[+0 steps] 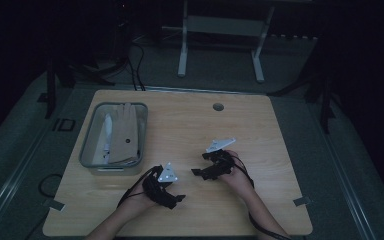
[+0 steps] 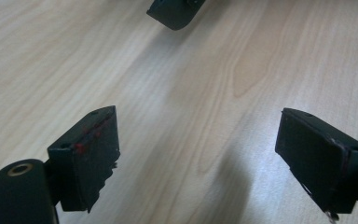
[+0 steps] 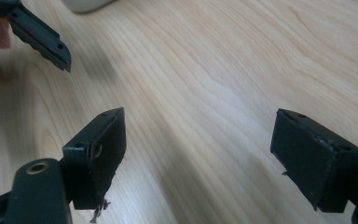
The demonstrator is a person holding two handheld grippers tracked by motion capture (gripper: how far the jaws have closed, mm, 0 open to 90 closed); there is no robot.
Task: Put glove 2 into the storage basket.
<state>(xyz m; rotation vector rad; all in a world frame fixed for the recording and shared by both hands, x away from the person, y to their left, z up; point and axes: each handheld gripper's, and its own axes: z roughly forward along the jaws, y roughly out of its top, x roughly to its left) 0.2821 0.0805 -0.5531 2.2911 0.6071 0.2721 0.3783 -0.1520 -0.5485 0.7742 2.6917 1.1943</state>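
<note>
Dim room, wooden table (image 1: 190, 120) lit faintly. Left hand-held gripper (image 1: 179, 198) sits low centre-left of the high view, held in a hand (image 1: 139, 199) coming in from the bottom edge. Right hand-held gripper (image 1: 196, 171) is just right of centre, pointing toward the left of the frame, with its hand (image 1: 240, 176) behind it. The 2 tips lie near each other, apart.

Left gripper view: both jaws spread wide, bare wood between them, nothing held. One jaw tip of the right hand-held gripper (image 2: 175, 11) pokes in at the top edge.

Right gripper view: jaws likewise wide apart over bare wood, nothing held. A jaw of the left hand-held gripper (image 3: 39, 33) enters at upper left.

Nearest object: a grey bin (image 1: 91, 131) at left centre of the high view, with a tan glove (image 1: 124, 131) and a pale item lying inside. It stands up-left of the left hand-held gripper, close to the table's left edge.

A round hole (image 1: 218, 106) sits near the table's far edge. Wood between and around the tips is open, with wide room to the right and far side. Cables trail off the near edge. A white frame (image 1: 220, 35) stands on the floor beyond.
</note>
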